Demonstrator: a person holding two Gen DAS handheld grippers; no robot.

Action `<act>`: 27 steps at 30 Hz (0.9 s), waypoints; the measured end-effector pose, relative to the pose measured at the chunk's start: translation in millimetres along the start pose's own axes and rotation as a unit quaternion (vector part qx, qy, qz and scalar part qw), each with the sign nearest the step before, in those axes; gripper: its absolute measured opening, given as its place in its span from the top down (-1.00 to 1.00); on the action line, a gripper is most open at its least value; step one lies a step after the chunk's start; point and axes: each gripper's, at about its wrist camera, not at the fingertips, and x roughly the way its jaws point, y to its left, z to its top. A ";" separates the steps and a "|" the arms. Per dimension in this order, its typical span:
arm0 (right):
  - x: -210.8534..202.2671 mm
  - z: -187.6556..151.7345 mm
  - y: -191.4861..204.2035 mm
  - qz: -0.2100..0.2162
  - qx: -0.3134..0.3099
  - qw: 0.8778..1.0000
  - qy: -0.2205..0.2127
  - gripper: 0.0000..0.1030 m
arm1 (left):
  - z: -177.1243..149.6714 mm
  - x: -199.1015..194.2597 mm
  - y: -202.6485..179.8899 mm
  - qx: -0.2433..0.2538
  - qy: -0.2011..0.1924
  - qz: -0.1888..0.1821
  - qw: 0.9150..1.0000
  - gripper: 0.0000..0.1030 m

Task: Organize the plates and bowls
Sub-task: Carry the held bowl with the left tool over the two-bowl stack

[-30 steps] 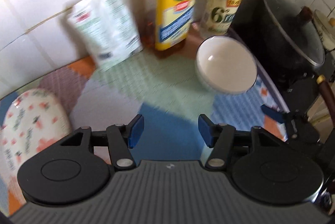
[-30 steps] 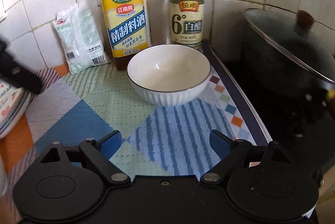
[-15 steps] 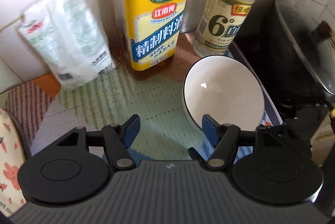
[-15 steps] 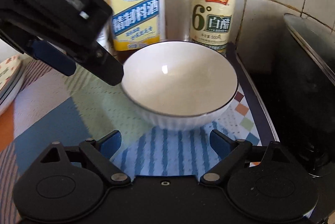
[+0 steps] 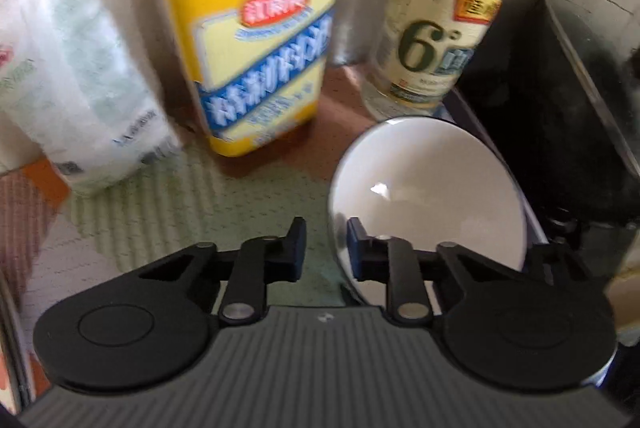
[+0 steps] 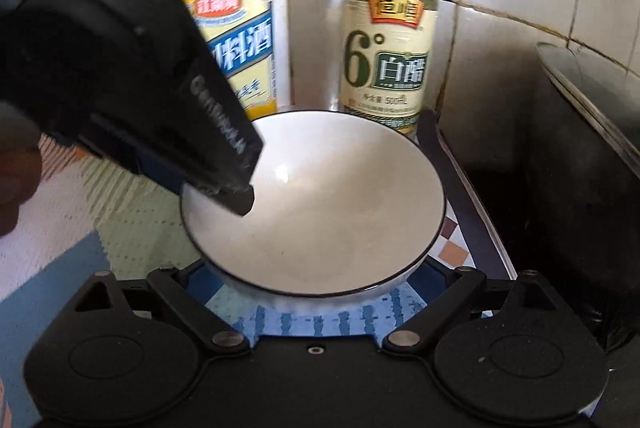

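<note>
A white bowl with a dark rim (image 5: 432, 195) (image 6: 320, 203) sits on the patchwork mat by the two bottles. My left gripper (image 5: 326, 248) has its two blue-padded fingers closed on the bowl's left rim, one finger outside and one inside; it also shows in the right wrist view (image 6: 224, 183) clamping that rim. My right gripper (image 6: 316, 288) is open, its fingers spread wide on either side of the bowl's near wall, with the fingertips hidden under the bowl.
A yellow-labelled cooking wine bottle (image 5: 260, 39) and a white vinegar bottle (image 5: 436, 35) stand against the tiled wall behind the bowl. A plastic bag (image 5: 76, 95) leans at the left. A black pot with a glass lid (image 6: 588, 155) stands on the right.
My left gripper moved forward and right to the bowl and closed on its left rim. My right gripper moved closer, so the bowl now lies between its open fingers.
</note>
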 end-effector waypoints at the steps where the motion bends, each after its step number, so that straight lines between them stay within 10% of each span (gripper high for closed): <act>1: -0.6 0.7 -0.4 0.004 0.003 1.000 0.000 -0.85 | 0.5 0.0 0.5 -0.002 0.002 -0.006 1.000 0.74; 27: -94.5 -5.8 44.3 0.049 -0.011 0.998 -0.047 -0.83 | -42.2 -111.8 12.1 0.044 0.001 0.046 0.998 0.74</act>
